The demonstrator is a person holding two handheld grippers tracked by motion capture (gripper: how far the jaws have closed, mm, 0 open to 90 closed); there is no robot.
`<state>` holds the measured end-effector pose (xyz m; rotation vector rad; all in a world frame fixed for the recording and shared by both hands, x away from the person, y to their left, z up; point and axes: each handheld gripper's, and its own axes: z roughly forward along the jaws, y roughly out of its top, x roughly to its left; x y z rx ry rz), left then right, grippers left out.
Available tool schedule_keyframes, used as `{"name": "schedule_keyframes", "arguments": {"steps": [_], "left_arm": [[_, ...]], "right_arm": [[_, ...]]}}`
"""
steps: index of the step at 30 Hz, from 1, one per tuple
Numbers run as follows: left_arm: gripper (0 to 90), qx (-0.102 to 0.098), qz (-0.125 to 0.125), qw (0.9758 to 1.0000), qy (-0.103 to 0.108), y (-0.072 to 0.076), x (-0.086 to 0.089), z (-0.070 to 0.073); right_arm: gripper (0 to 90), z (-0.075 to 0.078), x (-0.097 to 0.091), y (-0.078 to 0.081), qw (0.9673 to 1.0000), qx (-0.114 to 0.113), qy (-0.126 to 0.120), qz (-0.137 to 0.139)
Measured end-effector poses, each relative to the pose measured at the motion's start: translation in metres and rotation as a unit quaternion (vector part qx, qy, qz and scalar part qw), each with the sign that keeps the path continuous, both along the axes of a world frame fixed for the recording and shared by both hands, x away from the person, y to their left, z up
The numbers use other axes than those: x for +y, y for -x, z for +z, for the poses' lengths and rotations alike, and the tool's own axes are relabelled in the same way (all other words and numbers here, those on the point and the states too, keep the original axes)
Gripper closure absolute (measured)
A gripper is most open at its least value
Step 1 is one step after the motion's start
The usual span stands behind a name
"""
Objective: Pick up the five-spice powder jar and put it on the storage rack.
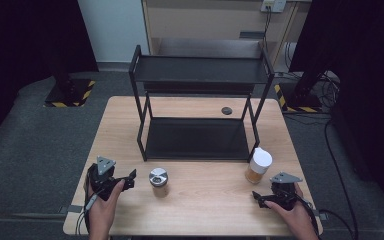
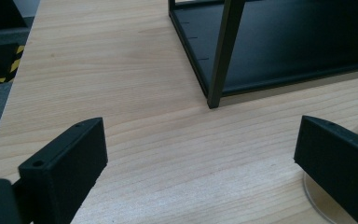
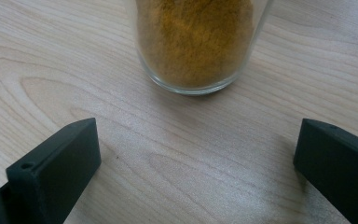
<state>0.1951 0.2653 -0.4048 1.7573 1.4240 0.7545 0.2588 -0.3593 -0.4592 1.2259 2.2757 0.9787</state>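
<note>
**Two jars, two grippers, one rack**

I count two jars on the table (image 1: 200, 210): a steel-lidded jar (image 1: 158, 182) near my left gripper (image 1: 130, 180), and a white-capped jar (image 1: 258, 166) of orange powder just ahead of my right gripper (image 1: 258, 198). One black two-shelf rack (image 1: 197, 100) stands behind them. Both sets of jaws stand wide apart, holding nothing. The right gripper view gives the powder's grain through the glass — the high view gives the caps.
</note>
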Motion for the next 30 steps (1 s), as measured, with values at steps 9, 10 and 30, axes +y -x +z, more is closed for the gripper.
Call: {"name": "schedule_keyframes", "arguments": {"steps": [9, 10, 30], "left_arm": [[1.2, -0.017, 0.0, 0.9998, 0.011, 0.007, -0.001, 0.006], [1.2, -0.019, -0.001, 0.9998, 0.01, 0.008, -0.002, 0.007], [1.0, -0.049, -0.033, 0.9981, 0.017, 0.02, -0.017, 0.022]], "right_arm": [[1.4, 0.0, 0.0, 0.0, 1.0, 0.0, 0.0, 0.0], [1.4, 0.0, 0.0, 0.0, 1.0, 0.0, 0.0, 0.0], [1.4, 0.0, 0.0, 0.0, 1.0, 0.0, 0.0, 0.0]]}}
